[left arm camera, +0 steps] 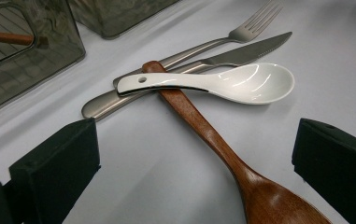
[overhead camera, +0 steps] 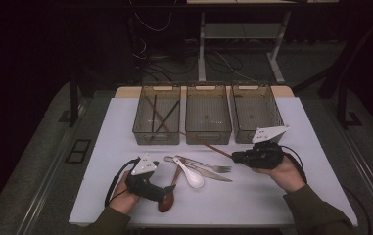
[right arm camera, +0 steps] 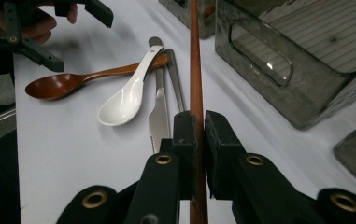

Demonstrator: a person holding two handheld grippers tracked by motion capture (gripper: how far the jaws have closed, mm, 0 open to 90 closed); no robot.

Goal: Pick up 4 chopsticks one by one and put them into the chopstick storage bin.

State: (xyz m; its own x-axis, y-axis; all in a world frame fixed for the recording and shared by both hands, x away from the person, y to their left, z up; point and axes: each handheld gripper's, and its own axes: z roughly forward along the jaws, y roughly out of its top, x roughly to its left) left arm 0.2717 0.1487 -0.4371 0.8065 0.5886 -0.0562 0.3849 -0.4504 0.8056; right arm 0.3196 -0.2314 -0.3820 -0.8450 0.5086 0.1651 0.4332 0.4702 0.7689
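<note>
Item: chopstick [right arm camera: 195, 70], pinched between the pressed jaws of my right gripper [right arm camera: 199, 123], its far end reaching toward the left bin [overhead camera: 156, 121]. My left gripper [left arm camera: 194, 154] stood spread over the wooden spoon [left arm camera: 222, 149], touching nothing. Near that spoon: white spoon [left arm camera: 231, 83] lying across its handle, fork [left arm camera: 241, 33] and knife [left arm camera: 241, 53] beneath.

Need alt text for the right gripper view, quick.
The right gripper is shut on a slim brown wooden chopstick pointing away over the white table. Left of it lie a steel knife, white ceramic spoon and brown wooden spoon.
</note>
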